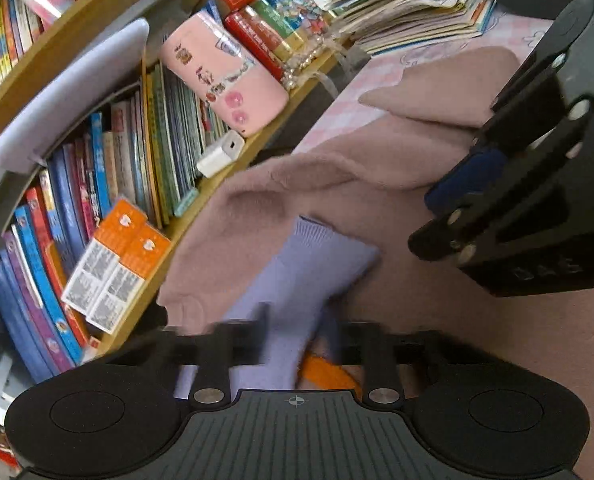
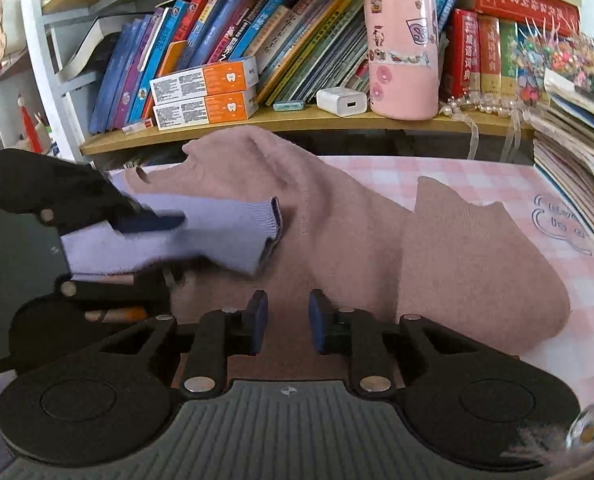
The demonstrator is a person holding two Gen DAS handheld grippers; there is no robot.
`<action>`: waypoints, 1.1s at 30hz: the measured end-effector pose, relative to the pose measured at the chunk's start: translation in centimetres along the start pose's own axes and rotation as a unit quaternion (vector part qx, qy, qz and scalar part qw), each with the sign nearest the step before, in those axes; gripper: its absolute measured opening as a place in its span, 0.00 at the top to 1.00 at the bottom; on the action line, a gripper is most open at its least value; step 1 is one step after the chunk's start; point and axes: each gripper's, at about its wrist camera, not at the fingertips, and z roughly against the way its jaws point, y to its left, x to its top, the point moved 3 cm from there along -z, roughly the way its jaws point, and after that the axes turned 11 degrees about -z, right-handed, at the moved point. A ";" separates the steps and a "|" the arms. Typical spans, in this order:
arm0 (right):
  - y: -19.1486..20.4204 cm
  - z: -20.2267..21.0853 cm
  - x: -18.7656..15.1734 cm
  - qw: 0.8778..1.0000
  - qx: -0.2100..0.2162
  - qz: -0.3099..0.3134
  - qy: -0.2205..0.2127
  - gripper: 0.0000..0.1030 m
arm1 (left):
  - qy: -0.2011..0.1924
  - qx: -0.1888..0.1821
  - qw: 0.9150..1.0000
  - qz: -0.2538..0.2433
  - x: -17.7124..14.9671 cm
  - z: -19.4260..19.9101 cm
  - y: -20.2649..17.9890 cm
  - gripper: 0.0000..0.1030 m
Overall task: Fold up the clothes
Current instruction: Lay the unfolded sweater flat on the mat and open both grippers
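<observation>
Left tool [image 2: 153, 220] clamps tight on the lavender sleeve [image 2: 201, 236], draped over the pink sweater [image 2: 357, 248] on the worktop [image 2: 477, 172]. Right tool [image 2: 287, 322], slightly parted, holds nothing above the sweater. Pull too hard and the sweater could bunch.

This is a home, most likely a child's study corner. A wooden shelf [image 2: 281, 122] behind the bench [image 2: 477, 176] is packed with colourful children's books [image 2: 233, 24], red dictionaries [image 2: 477, 52] and a pink canister with stickers [image 2: 403, 48]. Two orange toothpaste boxes [image 2: 205, 96] and a white phone charger [image 2: 342, 101] sit on the same shelf. The bench wears a pink checked cloth with cartoon prints, a stack of worn booklets [image 2: 573, 156] lies at its side, and a pink sweater [image 2: 357, 232] is spread across it
</observation>
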 end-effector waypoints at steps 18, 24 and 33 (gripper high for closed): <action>0.8 -0.5 -0.4 0.999 -0.018 0.030 -0.012 0.76 | 0.116 0.265 0.854 0.433 -34.5 14.8 20.4 0.95; 0.5 -0.2 -0.5 1.000 -0.015 0.011 -0.016 0.77 | 0.127 0.255 0.837 0.467 -37.3 12.7 19.6 0.95; 0.2 0.0 -0.3 1.000 -0.008 -0.004 -0.014 0.78 | 0.159 0.179 0.869 0.432 -35.4 14.4 16.5 0.56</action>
